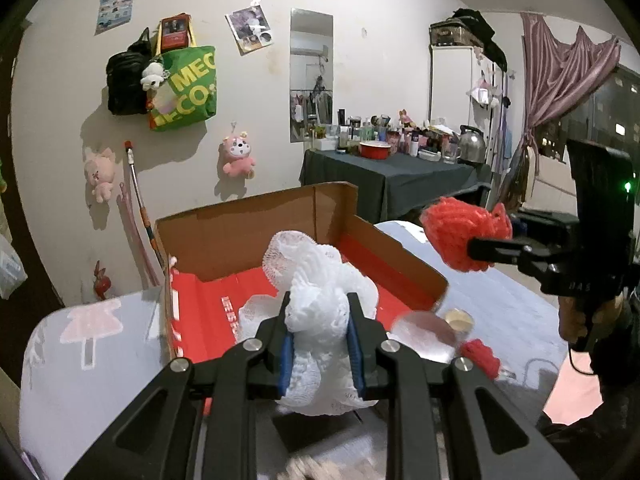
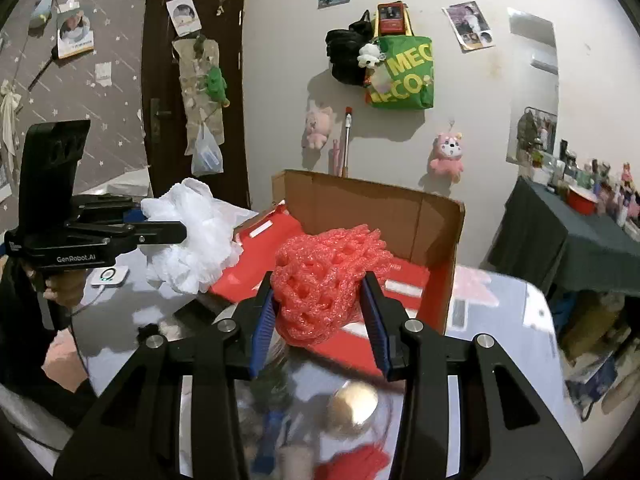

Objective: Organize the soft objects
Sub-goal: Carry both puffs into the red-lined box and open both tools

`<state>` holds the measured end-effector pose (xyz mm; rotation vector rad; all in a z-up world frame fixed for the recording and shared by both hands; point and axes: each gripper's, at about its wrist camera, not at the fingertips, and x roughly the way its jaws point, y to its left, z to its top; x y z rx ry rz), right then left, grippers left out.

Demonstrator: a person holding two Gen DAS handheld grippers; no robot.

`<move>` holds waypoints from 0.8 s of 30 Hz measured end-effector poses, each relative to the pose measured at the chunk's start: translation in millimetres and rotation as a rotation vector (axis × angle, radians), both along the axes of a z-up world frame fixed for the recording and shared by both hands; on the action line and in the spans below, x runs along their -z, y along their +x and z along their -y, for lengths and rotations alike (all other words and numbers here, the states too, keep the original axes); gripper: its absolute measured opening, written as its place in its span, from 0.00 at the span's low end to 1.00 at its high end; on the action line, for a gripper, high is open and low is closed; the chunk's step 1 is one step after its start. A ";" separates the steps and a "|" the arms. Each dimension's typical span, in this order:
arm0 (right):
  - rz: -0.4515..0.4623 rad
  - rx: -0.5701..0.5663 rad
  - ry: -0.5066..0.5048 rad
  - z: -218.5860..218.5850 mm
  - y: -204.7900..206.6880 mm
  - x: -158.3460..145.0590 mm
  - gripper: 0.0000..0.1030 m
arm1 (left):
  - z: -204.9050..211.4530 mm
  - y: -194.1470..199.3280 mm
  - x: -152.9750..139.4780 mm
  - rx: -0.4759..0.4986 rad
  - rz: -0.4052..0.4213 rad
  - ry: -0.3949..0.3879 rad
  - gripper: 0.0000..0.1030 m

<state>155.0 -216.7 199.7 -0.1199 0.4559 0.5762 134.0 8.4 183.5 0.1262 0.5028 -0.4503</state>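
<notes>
Gripping white foam net [image 1: 320, 300], left gripper [image 1: 320, 344] pinches it mid-bunch between blue pads, raised just short of open cardboard box [image 1: 248, 232]. Right gripper [image 2: 320, 312] clamps red foam net [image 2: 324, 276] likewise, box beyond jaws. Both nets look featherlight, squashy, springy; central pinch suits. Second red piece [image 1: 480, 356], blurred, possibly another net, lies below jaws on table [image 1: 100, 360].

Both fisheye views are evenly lit by indoor light, with black corners and lines bowing toward the rims. Wall toys cast soft shadows down-left. The glossy table [image 2: 516, 320] reflects glare. The lower foreground smears with motion blur; the far wall stays fairly sharp.
</notes>
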 end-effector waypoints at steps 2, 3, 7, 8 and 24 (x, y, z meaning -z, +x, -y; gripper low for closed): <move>-0.013 -0.017 -0.012 -3.2 19.1 -5.1 0.38 | 0.6 17.3 -2.7 0.002 -0.005 0.011 0.23; -0.019 -0.024 -0.016 -4.5 26.8 -6.6 0.38 | 1.2 25.7 -3.4 0.003 -0.008 0.016 0.23; -0.062 -0.033 -0.046 -14.3 71.4 -6.0 0.38 | 6.5 64.2 -0.4 0.004 -0.036 0.037 0.23; -0.078 -0.031 -0.055 -16.8 83.8 -3.8 0.38 | 8.5 74.9 2.5 0.002 -0.046 0.046 0.23; -0.328 0.020 -0.221 -73.3 242.7 74.9 0.38 | 24.4 204.5 66.1 -0.057 -0.175 0.112 0.23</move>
